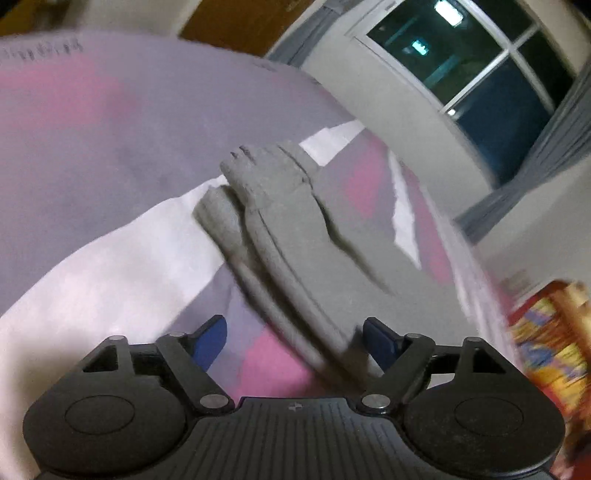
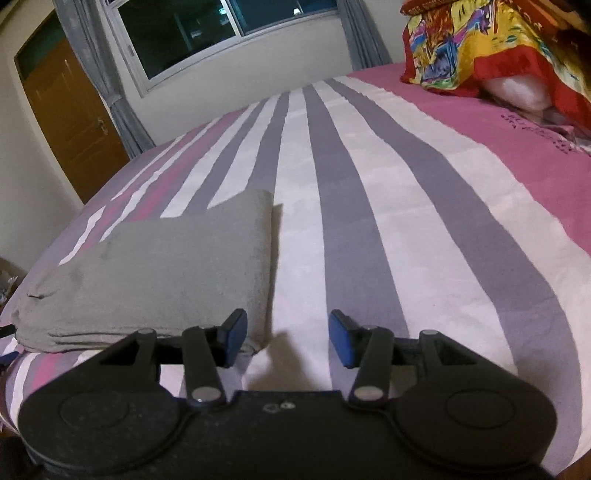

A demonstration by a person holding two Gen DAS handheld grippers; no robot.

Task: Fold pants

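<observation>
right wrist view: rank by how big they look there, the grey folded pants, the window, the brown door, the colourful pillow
1. grey folded pants, nearest the camera, so they look larger
2. window and colourful pillow: both cut off by the frame, too alike to rank
3. brown door, smallest

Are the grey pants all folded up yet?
Partly. The grey pants already lie on the striped bed cover in a flat folded stack. Nothing is held now: the left claw and right claw are both open. The cuffed legs look long, perhaps needing another fold.
</observation>
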